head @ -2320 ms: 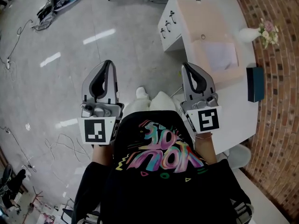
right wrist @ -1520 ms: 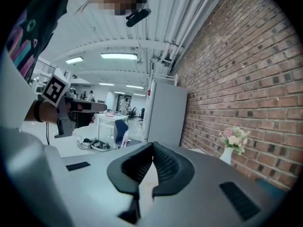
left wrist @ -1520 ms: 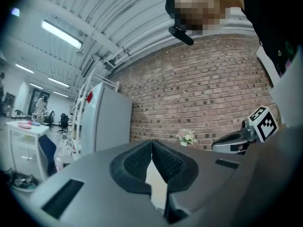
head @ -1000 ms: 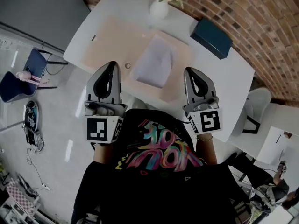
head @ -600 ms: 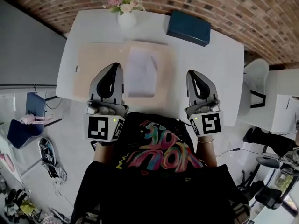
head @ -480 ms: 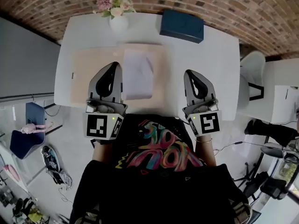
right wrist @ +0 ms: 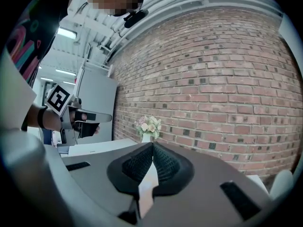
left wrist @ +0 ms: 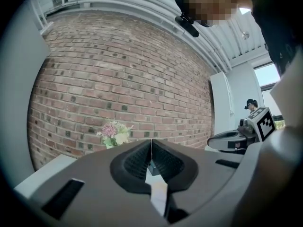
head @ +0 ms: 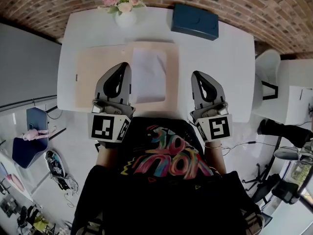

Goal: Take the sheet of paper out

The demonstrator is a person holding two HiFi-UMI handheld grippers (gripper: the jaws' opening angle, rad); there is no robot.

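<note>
A white sheet of paper [head: 148,75] lies on the right half of an open peach folder [head: 95,77] on the white table [head: 220,62]. My left gripper [head: 122,66] hangs shut and empty over the folder's near part, just left of the sheet. Also shut and empty, my right gripper [head: 197,75] is over bare table to the right of the folder. In the left gripper view the jaws [left wrist: 151,143] meet in a thin line. The jaws meet the same way in the right gripper view [right wrist: 152,145]. Both point level at the brick wall.
A white vase of flowers [head: 124,11] and a dark blue box [head: 194,21] stand at the table's far edge against the brick wall [head: 254,4]. A white chair [head: 268,75] is at the table's right end. A blue chair [head: 27,143] stands on the floor at left.
The person has turned to face the table, which swung from the right side of the view to straight ahead. Both grippers stayed shut and now reach over its near edge.
</note>
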